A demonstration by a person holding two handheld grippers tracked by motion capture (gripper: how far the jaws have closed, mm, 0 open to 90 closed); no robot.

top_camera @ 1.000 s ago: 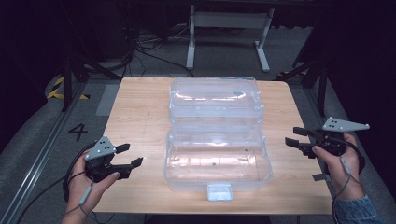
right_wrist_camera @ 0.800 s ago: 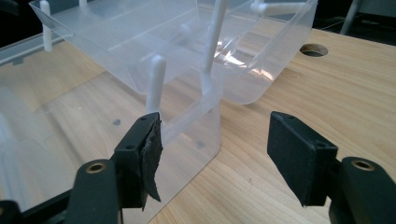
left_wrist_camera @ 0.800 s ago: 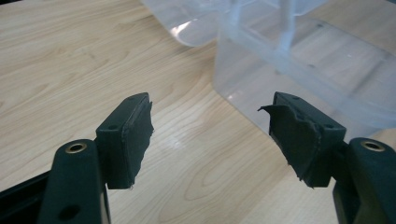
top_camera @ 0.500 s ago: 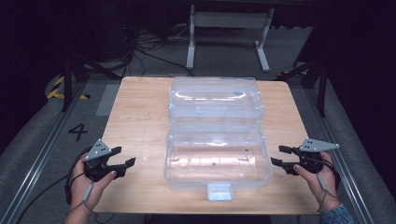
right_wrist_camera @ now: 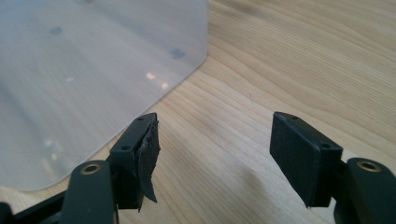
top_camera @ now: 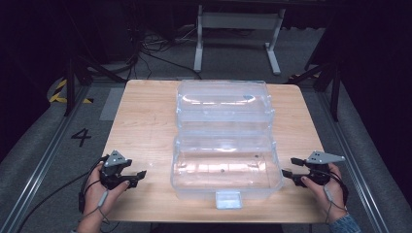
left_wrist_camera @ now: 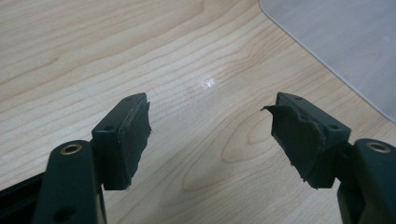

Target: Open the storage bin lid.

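A clear plastic box [top_camera: 224,141] lies opened out along the middle of the wooden table [top_camera: 143,121], with a white latch tab [top_camera: 228,199] at its near edge. My left gripper [top_camera: 137,175] sits low over the table's near left part, open, with bare wood between its jaws [left_wrist_camera: 210,135]. A corner of the clear box [left_wrist_camera: 345,51] shows at the upper right of the left gripper view. My right gripper [top_camera: 286,173] is open beside the box's near right corner, a little apart from it. In the right gripper view the gripper [right_wrist_camera: 212,149] has the box wall [right_wrist_camera: 84,74] to its left.
The table's near edge is just under both hands. Grey floor with a painted 4 [top_camera: 80,137], a black cable [top_camera: 43,199] and dark stand legs [top_camera: 73,87] surround the table. A white frame [top_camera: 238,29] stands beyond the far edge.
Both hands have drawn back toward the near edge. The right gripper dropped lower and closer to the box's near right corner. The left gripper slid slightly nearer. Both stayed open.
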